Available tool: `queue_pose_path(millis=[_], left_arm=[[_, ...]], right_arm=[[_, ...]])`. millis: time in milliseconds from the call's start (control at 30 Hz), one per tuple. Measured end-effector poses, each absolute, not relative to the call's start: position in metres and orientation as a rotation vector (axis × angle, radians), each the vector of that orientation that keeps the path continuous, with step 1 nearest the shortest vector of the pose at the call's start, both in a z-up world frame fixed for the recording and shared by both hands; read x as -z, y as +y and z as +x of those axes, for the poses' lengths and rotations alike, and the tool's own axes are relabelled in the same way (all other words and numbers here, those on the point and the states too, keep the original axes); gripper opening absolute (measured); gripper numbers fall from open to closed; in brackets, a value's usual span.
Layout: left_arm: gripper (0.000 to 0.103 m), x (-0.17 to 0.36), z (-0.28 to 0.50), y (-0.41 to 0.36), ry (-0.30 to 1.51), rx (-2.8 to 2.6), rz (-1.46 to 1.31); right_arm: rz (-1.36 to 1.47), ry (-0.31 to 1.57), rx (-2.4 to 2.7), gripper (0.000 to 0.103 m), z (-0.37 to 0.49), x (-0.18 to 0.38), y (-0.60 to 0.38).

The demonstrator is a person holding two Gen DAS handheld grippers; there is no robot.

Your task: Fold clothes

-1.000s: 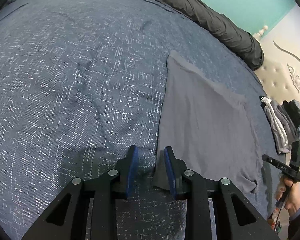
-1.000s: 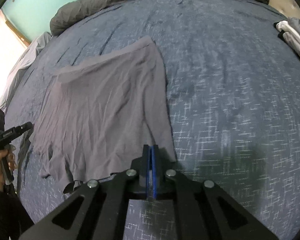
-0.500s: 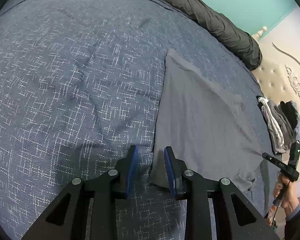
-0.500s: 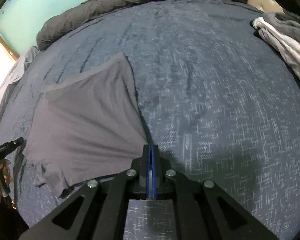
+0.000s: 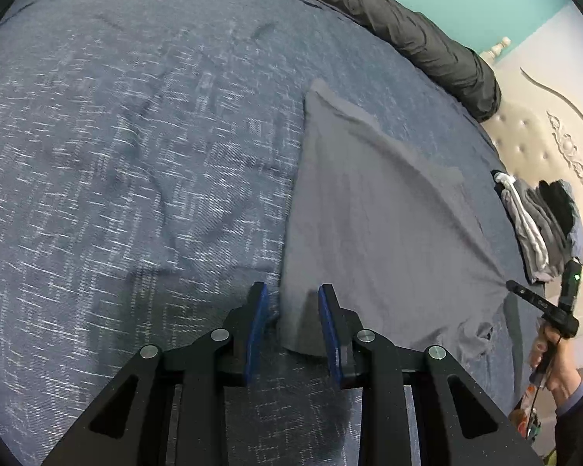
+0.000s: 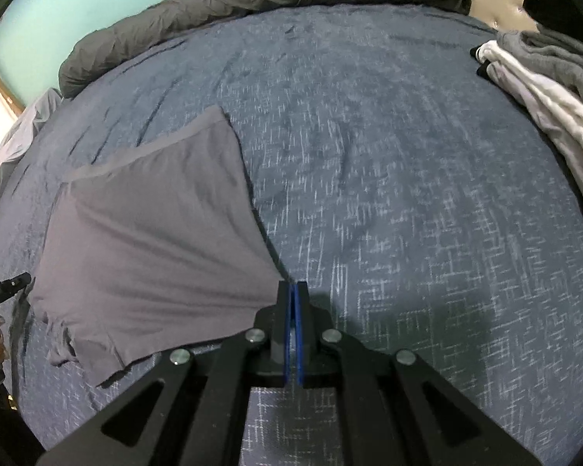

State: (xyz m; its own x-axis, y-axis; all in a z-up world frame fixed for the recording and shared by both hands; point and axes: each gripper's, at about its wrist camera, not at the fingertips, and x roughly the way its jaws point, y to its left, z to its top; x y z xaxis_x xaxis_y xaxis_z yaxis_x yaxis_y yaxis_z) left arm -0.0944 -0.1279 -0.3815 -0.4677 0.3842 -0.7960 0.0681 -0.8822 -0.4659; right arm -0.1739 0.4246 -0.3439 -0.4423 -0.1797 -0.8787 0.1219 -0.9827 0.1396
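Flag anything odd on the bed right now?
Only the grey garment: its near hem is bunched and crumpled instead of flat. The right gripper pinches one corner; the left gripper is closing around the other. The clothes pile looks undisturbed.

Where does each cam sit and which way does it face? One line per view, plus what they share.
Left wrist: on the left gripper, angled down over the bed; its fingers straddle a corner of the grey garment; the right gripper and hand show at right.
Right wrist: on the right gripper, angled down; jaws shut on the garment's other corner; the other hand shows at left.
Shared: garment, bed, dark duvet, clothes pile.
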Motion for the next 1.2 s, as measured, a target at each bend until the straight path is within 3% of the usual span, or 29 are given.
queue_pose_path(millis=[33, 533, 800, 967, 1033, 1133, 1200], left_arm=[[0.002, 0.383, -0.094, -0.125, -0.650, -2.447, -1.505], [0.001, 0.376, -0.094, -0.145, -0.706, -2.478, -1.480], [0.001, 0.373, -0.095, -0.151, -0.683, -2.501, -1.477], [0.002, 0.380, -0.102, -0.151, -0.692, -2.490, -1.516], [0.008, 0.379, -0.107, -0.153, -0.700, -2.505, -1.520], [0.027, 0.372, -0.121, -0.160, -0.740, -2.540, -1.480], [0.029, 0.367, -0.135, -0.163, -0.759, -2.562, -1.442]], right_arm=[[1.557, -0.097, 2.519, 0.001, -0.173, 0.347, 0.426], [1.599, -0.246, 2.415, 0.002, -0.181, 0.357, 0.433], [1.560, -0.270, 2.458, 0.010, -0.191, 0.336, 0.440], [1.508, -0.226, 2.464, 0.022, -0.220, 0.324, 0.423], [1.488, -0.200, 2.454, 0.023, -0.235, 0.320, 0.412], [1.476, -0.148, 2.445, 0.023, -0.256, 0.320, 0.396], [1.462, -0.143, 2.442, 0.024, -0.270, 0.322, 0.388]])
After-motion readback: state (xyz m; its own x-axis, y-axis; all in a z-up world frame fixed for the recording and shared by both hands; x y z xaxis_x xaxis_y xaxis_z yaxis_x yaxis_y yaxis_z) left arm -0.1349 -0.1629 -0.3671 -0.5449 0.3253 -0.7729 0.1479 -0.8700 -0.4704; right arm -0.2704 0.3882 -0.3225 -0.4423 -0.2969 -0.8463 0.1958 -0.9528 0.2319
